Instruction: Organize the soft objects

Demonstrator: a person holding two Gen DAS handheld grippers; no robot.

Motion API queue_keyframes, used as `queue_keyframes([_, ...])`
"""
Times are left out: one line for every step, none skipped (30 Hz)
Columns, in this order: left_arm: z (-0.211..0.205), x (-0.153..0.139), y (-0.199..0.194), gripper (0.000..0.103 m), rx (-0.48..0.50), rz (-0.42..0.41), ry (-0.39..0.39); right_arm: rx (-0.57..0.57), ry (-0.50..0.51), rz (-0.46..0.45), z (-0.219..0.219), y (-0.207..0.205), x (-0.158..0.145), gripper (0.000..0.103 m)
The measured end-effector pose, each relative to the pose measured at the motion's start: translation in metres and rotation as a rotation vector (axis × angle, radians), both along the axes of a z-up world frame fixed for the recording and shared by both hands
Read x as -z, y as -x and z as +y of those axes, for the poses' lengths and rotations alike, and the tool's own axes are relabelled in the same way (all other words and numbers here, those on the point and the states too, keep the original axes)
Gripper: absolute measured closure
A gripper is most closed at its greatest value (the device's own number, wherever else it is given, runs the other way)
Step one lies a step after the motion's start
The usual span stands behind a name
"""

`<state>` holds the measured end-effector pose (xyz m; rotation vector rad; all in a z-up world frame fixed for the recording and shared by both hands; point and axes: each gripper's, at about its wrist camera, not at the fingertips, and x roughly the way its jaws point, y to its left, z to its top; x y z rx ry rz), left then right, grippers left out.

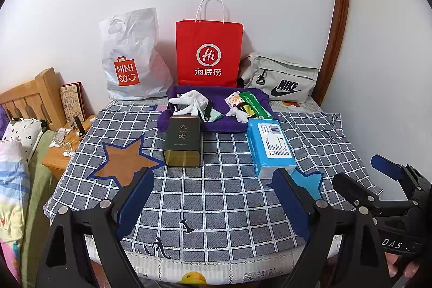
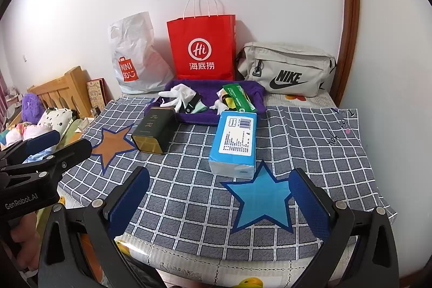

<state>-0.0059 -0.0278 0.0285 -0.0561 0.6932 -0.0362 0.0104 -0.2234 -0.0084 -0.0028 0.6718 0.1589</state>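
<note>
A purple towel (image 1: 216,123) lies at the back of the checked cloth (image 1: 216,196). On it rest white gloves (image 1: 189,101), a green pack (image 1: 253,104) and small packets. In front of it lie a dark tin (image 1: 183,142) on its side and a blue tissue pack (image 1: 270,145). My left gripper (image 1: 213,174) hovers open over the near cloth, holding nothing. My right gripper (image 2: 220,174) is open and empty too, short of the tissue pack (image 2: 235,142) and beside the blue star patch (image 2: 259,199). The gloves (image 2: 178,93) and the tin (image 2: 154,131) lie farther back.
A white plastic bag (image 1: 129,56), a red paper bag (image 1: 209,50) and a grey sling bag (image 1: 280,77) stand against the wall. A brown star patch (image 1: 124,161) marks the cloth's left. A wooden bedside stand (image 1: 59,150) with small items and bedding sit left.
</note>
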Motion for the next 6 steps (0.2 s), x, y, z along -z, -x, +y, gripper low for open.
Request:
queue_keyframes([0.0003,0.0001,0.0000,0.014,-0.001,0.000,0.000,0.001,0.000,0.000,-0.0003,0.0002,0.0001,0.001])
queue_keyframes([0.0004,0.0001,0.0000,0.014,0.000,-0.001,0.000,0.001,-0.001,0.000,-0.0001,0.0001,-0.0001,0.001])
queue_keyframes([0.0003,0.0000,0.0002,0.014,0.002,-0.004,-0.001,-0.001,-0.001,0.001,-0.0006,0.0002,0.0002,0.001])
queue_keyframes([0.0006,-0.0005,0.0019,0.014,0.002,-0.012,-0.002,0.000,0.000,0.000,-0.0005,0.0002,0.0002,0.001])
queue_keyframes([0.0008,-0.0006,0.0028,0.014,0.003,-0.020,-0.006,0.000,0.000,0.000,-0.0006,0.0003,0.0003,0.001])
queue_keyframes([0.0009,-0.0012,0.0037,0.014,0.001,-0.021,-0.005,-0.001,0.000,-0.001,-0.0008,0.0003,0.0003,0.001])
